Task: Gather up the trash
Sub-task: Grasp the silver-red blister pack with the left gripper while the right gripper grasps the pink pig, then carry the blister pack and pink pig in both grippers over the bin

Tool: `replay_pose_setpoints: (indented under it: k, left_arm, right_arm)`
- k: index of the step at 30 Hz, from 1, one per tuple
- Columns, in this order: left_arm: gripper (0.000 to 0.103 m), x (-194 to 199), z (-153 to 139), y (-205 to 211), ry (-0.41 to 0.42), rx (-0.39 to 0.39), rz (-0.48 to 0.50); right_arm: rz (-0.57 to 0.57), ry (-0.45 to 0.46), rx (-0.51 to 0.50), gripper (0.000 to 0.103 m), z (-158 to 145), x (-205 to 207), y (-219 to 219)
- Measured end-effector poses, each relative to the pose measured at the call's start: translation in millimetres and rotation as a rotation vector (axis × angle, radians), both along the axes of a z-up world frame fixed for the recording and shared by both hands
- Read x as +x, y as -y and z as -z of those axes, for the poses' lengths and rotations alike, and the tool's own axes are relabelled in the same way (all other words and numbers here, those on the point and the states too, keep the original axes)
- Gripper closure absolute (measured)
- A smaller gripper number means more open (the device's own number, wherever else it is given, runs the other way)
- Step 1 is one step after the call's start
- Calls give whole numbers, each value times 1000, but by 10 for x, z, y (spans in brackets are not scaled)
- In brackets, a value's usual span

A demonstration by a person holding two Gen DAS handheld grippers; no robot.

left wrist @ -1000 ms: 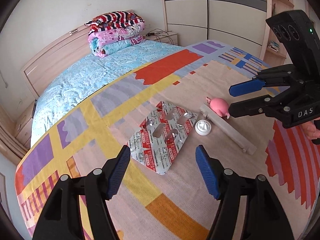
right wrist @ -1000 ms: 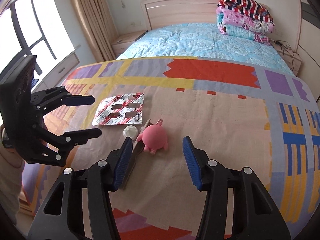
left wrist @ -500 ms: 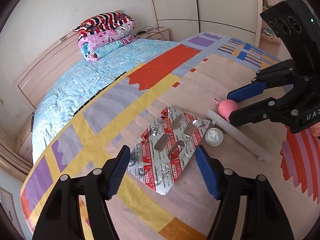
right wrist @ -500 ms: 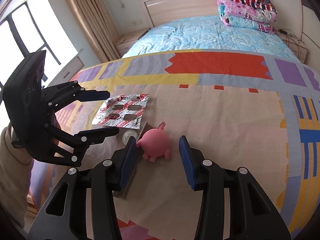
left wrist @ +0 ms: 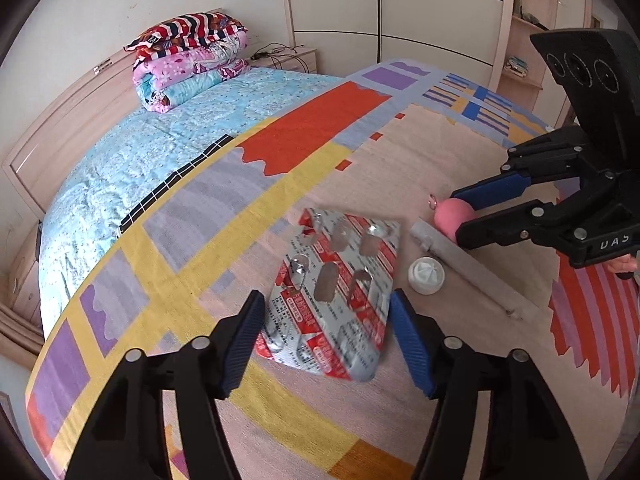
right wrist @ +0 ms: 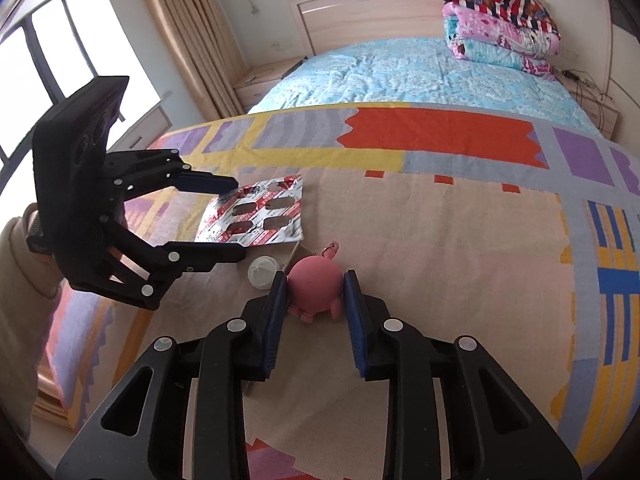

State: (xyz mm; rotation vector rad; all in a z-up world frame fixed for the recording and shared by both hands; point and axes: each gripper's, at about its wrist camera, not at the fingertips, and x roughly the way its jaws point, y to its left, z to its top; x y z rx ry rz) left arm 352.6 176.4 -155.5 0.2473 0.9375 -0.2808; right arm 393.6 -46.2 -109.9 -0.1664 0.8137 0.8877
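An empty red and silver blister pack point(left wrist: 336, 292) lies on the patterned blanket point(left wrist: 280, 184). My left gripper point(left wrist: 326, 338) is open, its fingers on either side of the pack's near end. A white bottle cap point(left wrist: 427, 276) and a grey plastic strip point(left wrist: 472, 268) lie right of the pack. A pink pig toy point(right wrist: 318, 286) with a key ring sits between the fingers of my right gripper point(right wrist: 314, 302), whose pads touch or nearly touch its sides. The pack point(right wrist: 256, 216) and cap point(right wrist: 262, 272) also show in the right wrist view.
Folded quilts point(left wrist: 192, 60) are stacked at the wooden headboard point(right wrist: 360, 8). A light blue bedspread point(left wrist: 168, 148) covers the far half of the bed. Wardrobe doors point(left wrist: 392, 16) stand behind, a window with curtains point(right wrist: 188, 32) to the side.
My left gripper has moved forward until its fingers straddle the blister pack. My right gripper has moved onto the pink pig and narrowed around it.
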Motion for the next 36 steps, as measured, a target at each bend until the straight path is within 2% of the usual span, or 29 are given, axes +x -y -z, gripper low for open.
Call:
replay_pose_setpoints:
  k: [3,10,25,29,36]
  left_arm:
    - [45,-52,-16,-13,-8,-5,-37]
    - [46,-405,-239,13,41,-32,-83]
    - [46,-1518,-965,652,174,-32,-89]
    - [46,-1826,-1028,927,203,13,-67]
    - [46,-2297,-995,1204,215,-12,-70]
  right_arm:
    - [8,-17,22,74,-23,-17,58]
    - [16,20,28,74,-209,-216,174]
    - [-3,112,41,74,-562,-1082,628]
    - [-17,142,47,74,-637,-1359,764]
    - [-65,181,45,74,-650,-1860,996]
